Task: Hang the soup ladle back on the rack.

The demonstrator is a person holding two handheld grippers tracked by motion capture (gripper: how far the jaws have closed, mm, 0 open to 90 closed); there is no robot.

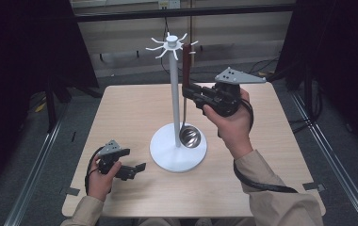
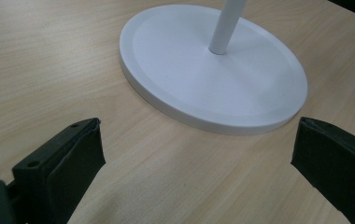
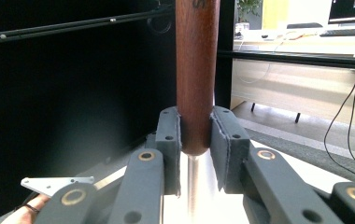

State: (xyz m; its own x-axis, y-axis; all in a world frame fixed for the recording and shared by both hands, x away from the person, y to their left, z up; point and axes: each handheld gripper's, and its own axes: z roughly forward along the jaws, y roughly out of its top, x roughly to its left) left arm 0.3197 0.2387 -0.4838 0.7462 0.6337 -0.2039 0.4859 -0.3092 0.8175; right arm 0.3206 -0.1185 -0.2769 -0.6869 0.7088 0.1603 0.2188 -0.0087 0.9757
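Right gripper [image 1: 186,92] has its jaws clamped on the ladle's [image 1: 186,99] brown wooden handle, so the ladle hangs upright just beside the white hook stand's [image 1: 173,89] pole, bowl low over the round base. Left gripper [image 1: 139,168] (jaws wide apart, nothing between them) sits on the table [image 1: 120,113] near that base.

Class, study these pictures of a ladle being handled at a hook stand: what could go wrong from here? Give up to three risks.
1. The right gripper clamps only the lower end of the ladle handle, so the ladle might pivot or slip.
2. The ladle bowl hangs close to the stand pole and could knock it.
3. The left gripper rests open beside the stand base, not steadying it, so it might tip.
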